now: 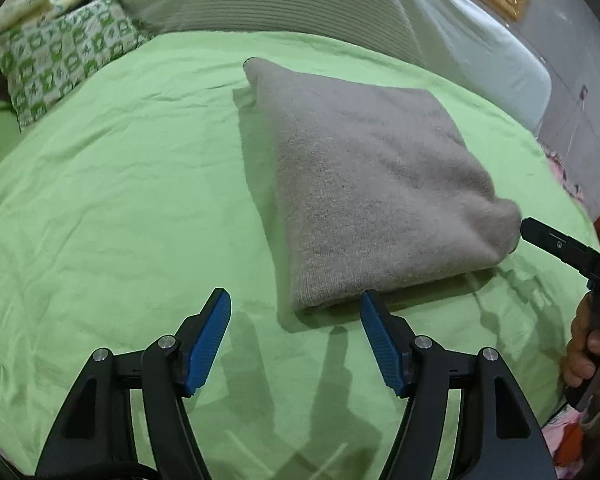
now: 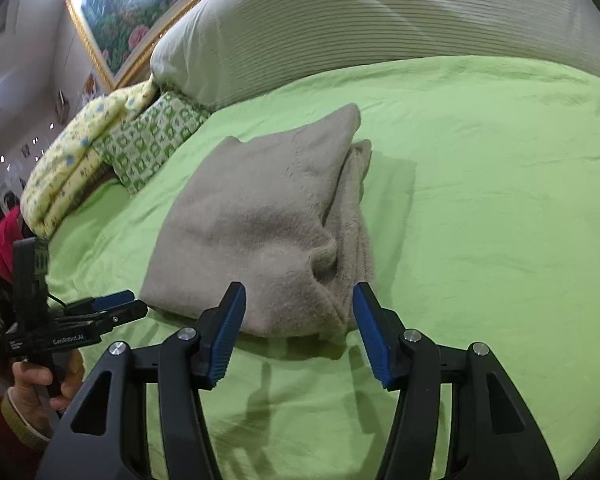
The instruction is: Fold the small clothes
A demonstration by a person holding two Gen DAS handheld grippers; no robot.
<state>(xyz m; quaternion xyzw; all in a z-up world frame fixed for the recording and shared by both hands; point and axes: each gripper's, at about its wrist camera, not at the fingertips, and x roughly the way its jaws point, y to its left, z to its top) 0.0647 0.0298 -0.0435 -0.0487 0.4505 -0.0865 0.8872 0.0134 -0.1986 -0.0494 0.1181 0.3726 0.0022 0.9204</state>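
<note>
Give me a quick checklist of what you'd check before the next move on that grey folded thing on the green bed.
1. Left gripper free of cloth: ok, jaws open, nothing between them.
2. Right gripper free of cloth: ok, open, just short of the near edge.
3. Grey garment lying folded on the green sheet: ok.
4. Fold tidy: not ok, the right wrist view shows loose layers bunched along one side.
5. Sheet around the garment clear: ok, the patterned pillow sits apart.
6. Whether another fold is needed: cannot tell.
</note>
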